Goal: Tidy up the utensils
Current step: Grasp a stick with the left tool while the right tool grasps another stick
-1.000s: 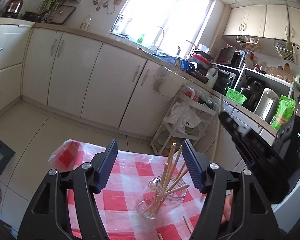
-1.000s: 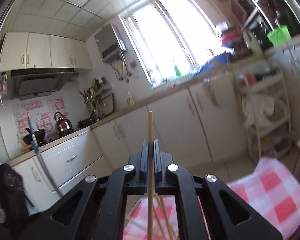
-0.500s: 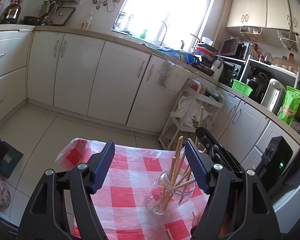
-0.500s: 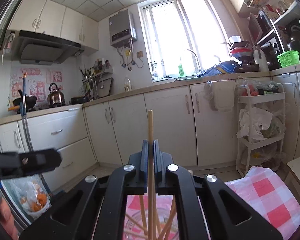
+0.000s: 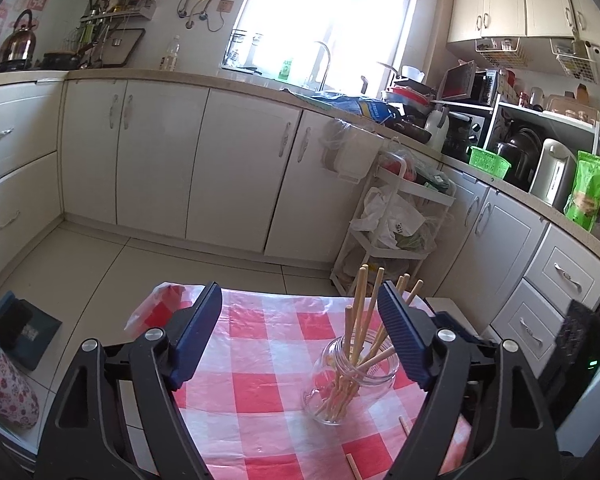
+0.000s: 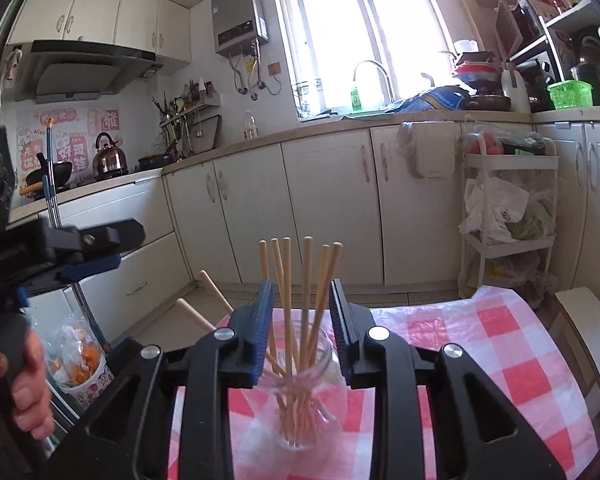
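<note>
Releasing the last chopstick: my right gripper (image 6: pixel 300 316) has let go and the stick now stands in the jar (image 6: pixel 300 396).

From the left wrist, my left gripper (image 5: pixel 300 332) hangs with fingers wide apart and empty, the jar of chopsticks (image 5: pixel 364 340) upright on the checked surface (image 5: pixel 268 360), two loose sticks (image 5: pixel 404 426) near its base. From the right wrist, fingers that half a second ago pinched one stick are now parted around the bundle, so the loose ones come next.

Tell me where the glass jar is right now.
The glass jar stands on the checked tablecloth, chopsticks upright inside; in the right wrist view it sits directly ahead between the open right tool.
</note>
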A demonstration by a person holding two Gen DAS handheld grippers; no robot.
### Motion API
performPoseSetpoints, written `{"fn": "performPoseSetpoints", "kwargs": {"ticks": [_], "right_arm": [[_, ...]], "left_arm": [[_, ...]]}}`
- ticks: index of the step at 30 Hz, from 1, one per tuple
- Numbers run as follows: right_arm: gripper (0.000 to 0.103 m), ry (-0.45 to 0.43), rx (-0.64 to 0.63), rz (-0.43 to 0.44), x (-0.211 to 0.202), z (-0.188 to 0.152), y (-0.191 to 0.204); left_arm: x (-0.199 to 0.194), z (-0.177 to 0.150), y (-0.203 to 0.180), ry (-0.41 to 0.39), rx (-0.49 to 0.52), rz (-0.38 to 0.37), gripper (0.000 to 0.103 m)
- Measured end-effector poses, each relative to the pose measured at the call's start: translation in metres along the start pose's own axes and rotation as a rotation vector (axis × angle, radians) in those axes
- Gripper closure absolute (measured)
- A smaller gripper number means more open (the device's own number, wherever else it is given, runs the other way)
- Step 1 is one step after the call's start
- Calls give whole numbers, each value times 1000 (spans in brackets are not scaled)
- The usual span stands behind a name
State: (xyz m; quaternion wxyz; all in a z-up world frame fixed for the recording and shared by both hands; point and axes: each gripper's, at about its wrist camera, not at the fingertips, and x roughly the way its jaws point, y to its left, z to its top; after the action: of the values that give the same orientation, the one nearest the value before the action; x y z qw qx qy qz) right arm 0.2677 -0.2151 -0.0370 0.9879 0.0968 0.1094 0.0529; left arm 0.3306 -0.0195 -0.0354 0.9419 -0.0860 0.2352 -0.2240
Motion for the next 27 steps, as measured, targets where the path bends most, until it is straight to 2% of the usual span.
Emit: {"fn": "performPoseSetpoints", "kwargs": {"ticks": [2, 5, 6, 10, 12, 16, 20, 22, 24, 27], "right_arm": [[72, 33, 21, 1, -11, 3, -9], [72, 196, 145, -14, -28, -2, -39], [72, 243, 149, -29, -32, -7, -45], [76, 475, 148, -77, -45, -53, -66], [77, 557, 173, -76, -42, -74, -71], [77, 606, 160, -72, -29, -91, -65], [77, 656, 103, -75, -13, -100, -55], [80, 662, 31, -100, -8, -107, -53], [95, 678, -25, -116, -8, -107, -48], [97, 687, -39, -106, -14, -108, -51]], "left_arm": [[-1, -1, 0, 7, 7, 16, 25], [-5, -3, 0, 29, 12, 51, 25], [-8, -5, 0, 42, 12, 64, 23], [-29, -31, -5, 105, 36, 106, 19], [-33, -54, -14, 171, 48, 99, 18], [-21, -97, -41, 315, 79, 58, 18], [-5, -129, -59, 414, 74, 52, 18], [3, -140, -67, 442, 74, 59, 18], [12, -147, -74, 470, 75, 71, 18], [25, -156, -84, 502, 72, 98, 18]]}}
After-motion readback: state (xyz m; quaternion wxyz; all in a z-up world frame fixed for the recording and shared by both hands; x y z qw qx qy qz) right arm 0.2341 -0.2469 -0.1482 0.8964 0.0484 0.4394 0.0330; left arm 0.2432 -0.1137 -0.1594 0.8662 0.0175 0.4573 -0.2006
